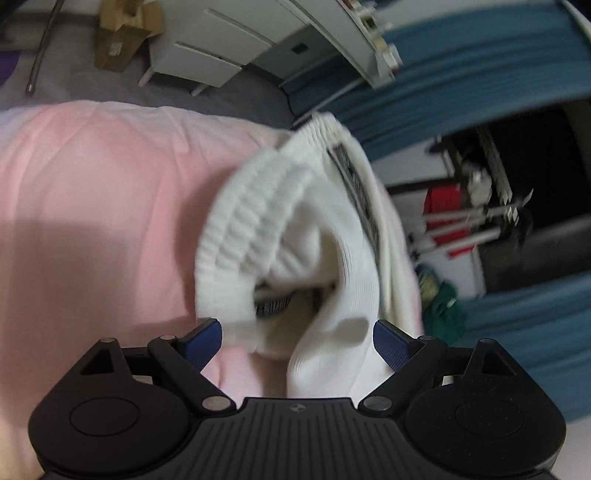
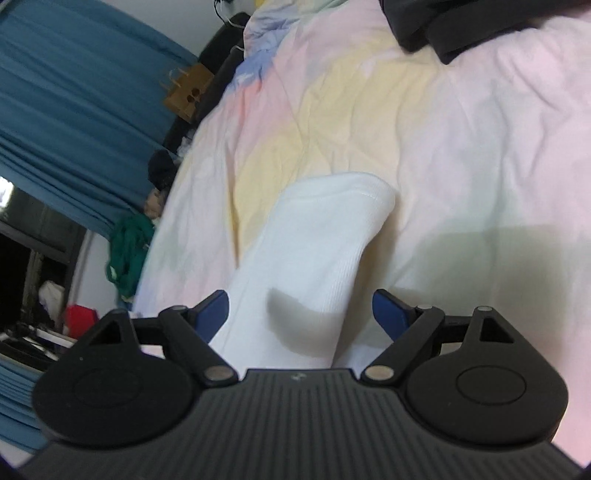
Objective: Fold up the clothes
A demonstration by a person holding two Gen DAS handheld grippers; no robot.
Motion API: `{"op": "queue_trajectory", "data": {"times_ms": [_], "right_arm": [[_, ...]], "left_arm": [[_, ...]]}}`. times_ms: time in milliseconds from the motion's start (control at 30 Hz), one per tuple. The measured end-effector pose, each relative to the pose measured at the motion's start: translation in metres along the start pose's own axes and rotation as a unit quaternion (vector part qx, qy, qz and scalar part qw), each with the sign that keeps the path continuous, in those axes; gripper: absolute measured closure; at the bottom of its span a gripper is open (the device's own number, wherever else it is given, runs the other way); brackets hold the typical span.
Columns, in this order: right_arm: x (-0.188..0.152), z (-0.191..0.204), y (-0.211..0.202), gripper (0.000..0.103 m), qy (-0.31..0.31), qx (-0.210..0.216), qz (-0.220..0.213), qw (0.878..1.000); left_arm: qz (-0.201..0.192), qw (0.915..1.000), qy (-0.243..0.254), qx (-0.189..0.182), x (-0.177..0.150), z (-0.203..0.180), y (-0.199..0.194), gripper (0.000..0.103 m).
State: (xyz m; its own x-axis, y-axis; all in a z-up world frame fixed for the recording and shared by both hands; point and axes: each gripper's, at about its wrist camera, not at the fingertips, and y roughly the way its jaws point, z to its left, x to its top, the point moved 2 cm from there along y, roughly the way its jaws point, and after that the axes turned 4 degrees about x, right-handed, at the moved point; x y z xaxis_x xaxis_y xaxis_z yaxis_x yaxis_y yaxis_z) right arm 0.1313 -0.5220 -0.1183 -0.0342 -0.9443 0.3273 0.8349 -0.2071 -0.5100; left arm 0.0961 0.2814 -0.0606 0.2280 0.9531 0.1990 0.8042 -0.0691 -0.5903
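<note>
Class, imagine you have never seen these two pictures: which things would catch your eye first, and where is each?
In the left wrist view, a crumpled white ribbed-knit garment fills the middle, lying on the pale pink bedsheet between the open left gripper's blue-padded fingers. In the right wrist view, a smooth white sleeve-like cloth runs between the open right gripper's fingers, with teal curtains at left.

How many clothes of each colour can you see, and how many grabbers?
White clothes: 1, the white garment on the bed
Black clothes: 1, the black garment
Green clothes: 1, the green cloth
Grabbers: 2, left gripper and right gripper, jaws open
Total: 5
</note>
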Motion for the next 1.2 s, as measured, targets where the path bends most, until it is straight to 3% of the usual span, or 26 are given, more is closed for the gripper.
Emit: {"op": "queue_trajectory", "data": {"times_ms": [133,333,533,600,633,733,767,800,933,1067,1200], "right_arm": [[-0.004,-0.003,0.0,0.016,0.025,0.024,0.012,0.999],[-0.004,-0.009,0.019,0.038,0.065,0.028,0.006,0.997],[-0.003,-0.014,0.038,0.071,0.105,0.032,0.001,0.994],[-0.003,-0.01,0.036,0.089,0.09,0.034,-0.005,0.995],[-0.002,-0.008,0.035,0.091,0.082,0.035,-0.008,0.996],[-0.001,-0.002,0.032,0.093,0.06,0.038,-0.017,0.997],[0.0,0.0,0.031,0.094,0.053,0.039,-0.02,0.998],[0.0,0.002,0.03,0.094,0.046,0.04,-0.023,0.998],[0.002,0.011,0.026,0.094,0.016,0.043,-0.035,0.998],[0.004,0.019,0.023,0.094,-0.014,0.047,-0.047,0.998],[0.006,0.033,0.014,0.094,-0.069,0.056,-0.067,0.994]], "left_arm": [[0.023,0.9985,-0.026,-0.042,-0.001,-0.001,0.01,0.017],[0.068,0.9957,-0.016,-0.06,-0.024,-0.006,0.033,0.02],[0.043,0.9955,-0.024,-0.081,-0.013,-0.009,0.055,0.021],[0.032,0.9958,-0.016,-0.084,-0.012,-0.01,0.063,0.031],[0.03,0.9963,-0.012,-0.08,-0.01,-0.012,0.069,0.035],[0.033,0.9983,0.015,-0.047,0.0,-0.018,0.087,0.065],[0.035,0.9985,0.026,-0.033,0.004,-0.02,0.091,0.084],[0.037,0.9985,0.037,-0.019,0.008,-0.021,0.095,0.089],[0.03,0.9951,0.094,0.005,0.019,-0.043,0.076,0.094],[0.027,0.9846,0.173,0.006,0.029,-0.096,0.041,0.095],[0.029,0.9815,0.189,-0.001,0.023,-0.113,-0.005,0.095]]}}
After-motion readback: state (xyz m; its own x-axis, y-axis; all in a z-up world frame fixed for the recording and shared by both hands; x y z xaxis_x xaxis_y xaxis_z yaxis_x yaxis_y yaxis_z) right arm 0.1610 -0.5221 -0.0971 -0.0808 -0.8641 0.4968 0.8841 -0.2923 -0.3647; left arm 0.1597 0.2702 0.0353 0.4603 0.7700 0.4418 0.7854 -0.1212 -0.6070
